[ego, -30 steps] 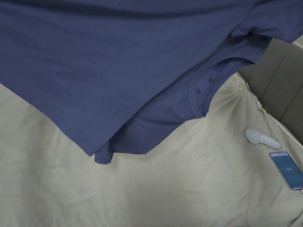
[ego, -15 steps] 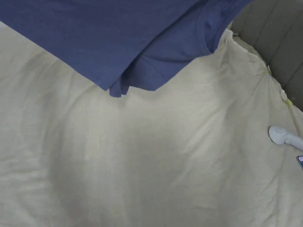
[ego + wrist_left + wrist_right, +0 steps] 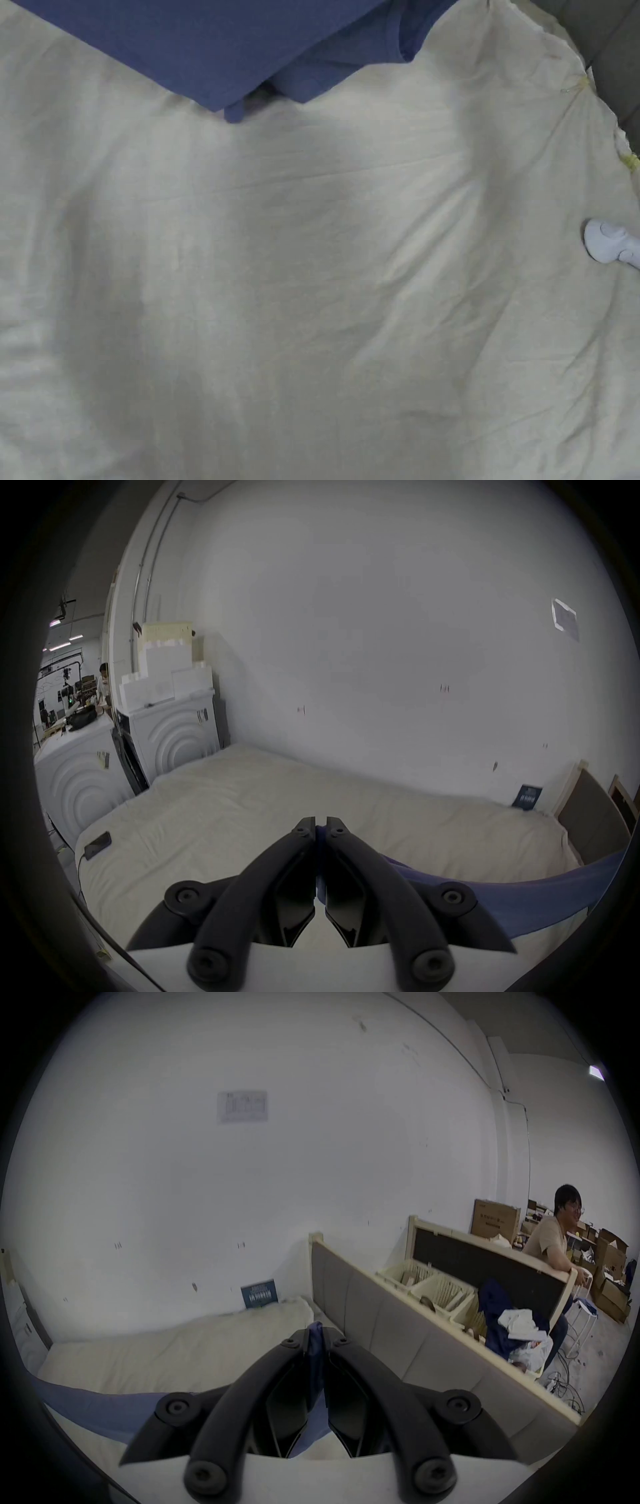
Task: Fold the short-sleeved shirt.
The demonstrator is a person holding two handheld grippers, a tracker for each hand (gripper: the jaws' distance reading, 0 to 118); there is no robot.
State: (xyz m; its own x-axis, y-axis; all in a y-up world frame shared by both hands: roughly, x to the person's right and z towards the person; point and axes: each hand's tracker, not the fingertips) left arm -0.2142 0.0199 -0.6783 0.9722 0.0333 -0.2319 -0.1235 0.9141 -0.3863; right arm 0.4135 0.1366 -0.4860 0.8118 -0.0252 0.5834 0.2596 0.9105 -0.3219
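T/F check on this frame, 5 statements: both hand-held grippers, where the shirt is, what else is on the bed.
1. The left hand-held gripper is shut on the blue shirt. True.
2. The right hand-held gripper is open, with nothing between its jaws. False: its jaws are closed on blue shirt cloth.
3. The shirt lies folded flat in the middle of the bed. False: it hangs from both grippers, stretched between them above the cream cover.
4. A white device lies on the cover near the right edge of the head view. True.
5. A person is lying on the bed. False: the person stands beyond the headboard, leaning on a panel.
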